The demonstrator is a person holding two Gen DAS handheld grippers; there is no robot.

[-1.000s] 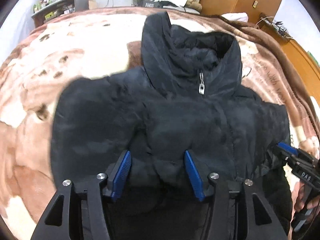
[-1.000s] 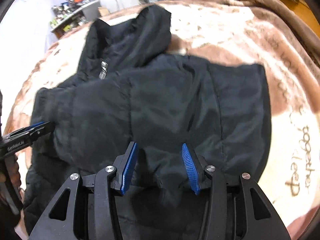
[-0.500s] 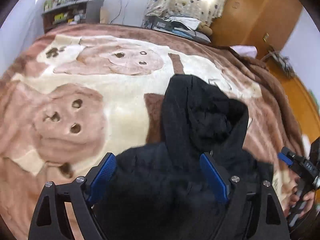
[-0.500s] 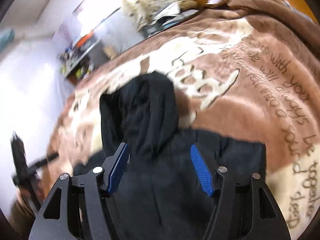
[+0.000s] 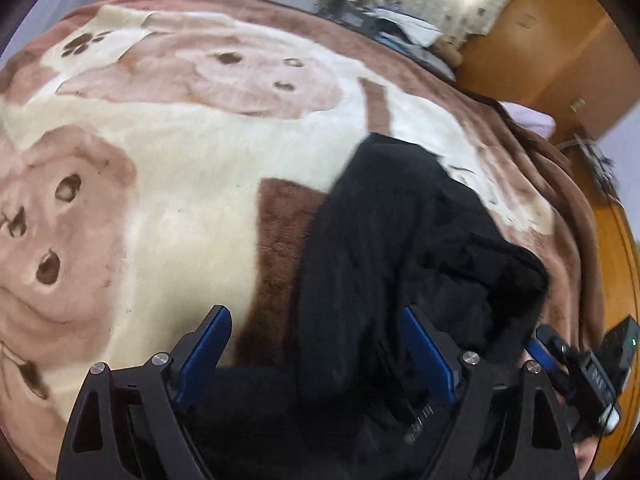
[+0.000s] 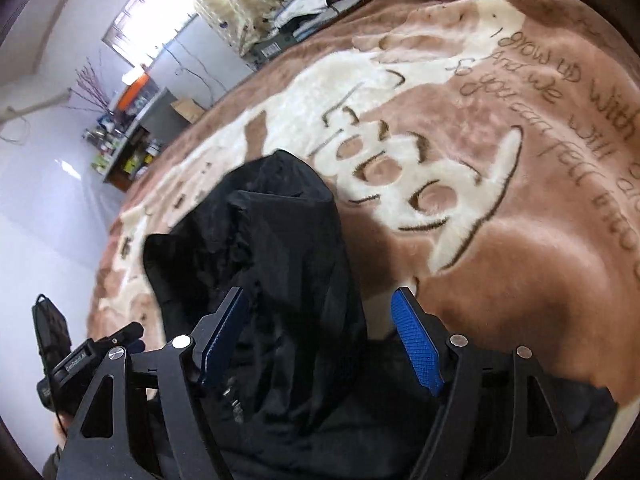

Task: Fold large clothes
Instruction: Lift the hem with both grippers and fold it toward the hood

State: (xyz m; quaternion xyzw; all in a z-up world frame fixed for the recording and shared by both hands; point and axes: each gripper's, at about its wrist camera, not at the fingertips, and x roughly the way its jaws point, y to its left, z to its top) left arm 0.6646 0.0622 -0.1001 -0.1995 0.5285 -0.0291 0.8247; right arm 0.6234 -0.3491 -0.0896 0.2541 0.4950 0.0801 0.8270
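A black padded jacket lies on the bed, and its hood reaches up the blanket from the bottom of the left wrist view. My left gripper hovers over the hood's base, open, its blue pads clear of the cloth. At that view's right edge is the right gripper in a hand. In the right wrist view the hood lies under and between the fingers of my right gripper, whose jaws are opening with no pad pressing on the fabric. The left gripper shows at the lower left.
A brown and cream bear-print blanket covers the bed, with writing on its right side. Clutter and a pillow lie at the far end. A wooden wardrobe stands beyond, and a cluttered shelf stands by the wall.
Both grippers have travelled up the jacket from its body to the hood, and both pairs of jaws have spread wider. Much more blanket now shows ahead of them.
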